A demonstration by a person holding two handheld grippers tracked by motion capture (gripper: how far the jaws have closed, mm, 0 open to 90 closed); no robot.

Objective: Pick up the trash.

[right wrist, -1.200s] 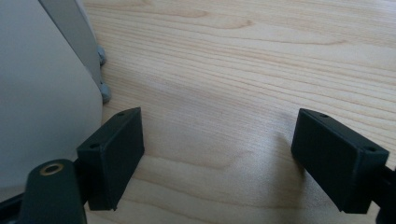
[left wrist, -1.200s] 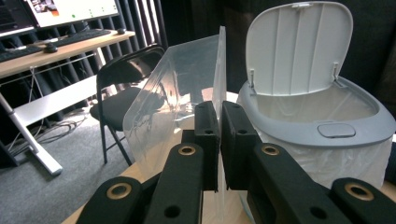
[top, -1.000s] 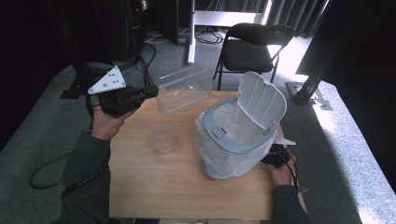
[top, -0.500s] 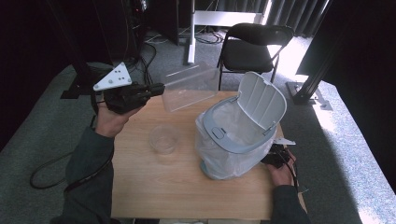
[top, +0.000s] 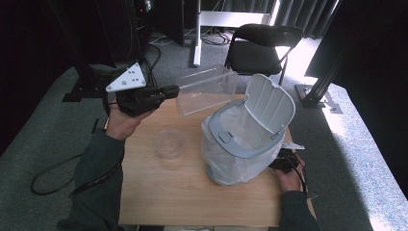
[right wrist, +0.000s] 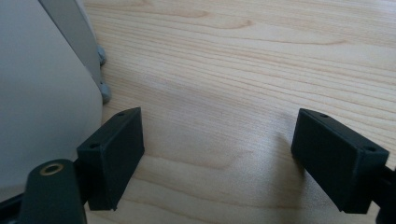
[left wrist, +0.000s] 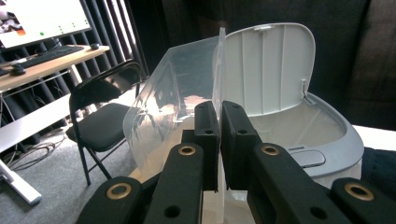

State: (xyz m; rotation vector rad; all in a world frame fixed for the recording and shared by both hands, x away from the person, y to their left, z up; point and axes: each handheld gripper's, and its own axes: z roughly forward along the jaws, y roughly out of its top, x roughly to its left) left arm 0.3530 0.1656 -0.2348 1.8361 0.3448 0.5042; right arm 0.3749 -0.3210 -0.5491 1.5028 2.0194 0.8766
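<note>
Clamping one wall of a clear, rectangular plastic container (top: 208, 90), the left tool (top: 169, 91) holds it lifted off the light wooden tabletop (top: 192, 192), toward 11 o'clock from the bin in the high view. In the left gripper view the two black jaws stand pressed together on the thin transparent wall of that container (left wrist: 177, 102), which rises upright between them. Item two: a grey plastic waste bin with a clear liner bag (top: 240, 144), standing on the right half of the tabletop, its hinged lid (top: 267, 103) swung up and open; the same bin (left wrist: 308, 130) lies straight ahead of the left tool, behind the held container. Item three: a small round clear plastic cup (top: 169, 142), resting on the tabletop at 9 o'clock from the bin, apart from it. Item four: the right tool (right wrist: 217, 149), low beside the bin's base at 4 o'clock, its jaws wide apart with bare wood between them; the bin's grey wall (right wrist: 42, 93) sits just beside its left jaw. Background: a black folding chair (top: 262, 48) at 12 o'clock beyond the tabletop, on grey carpet.
</note>
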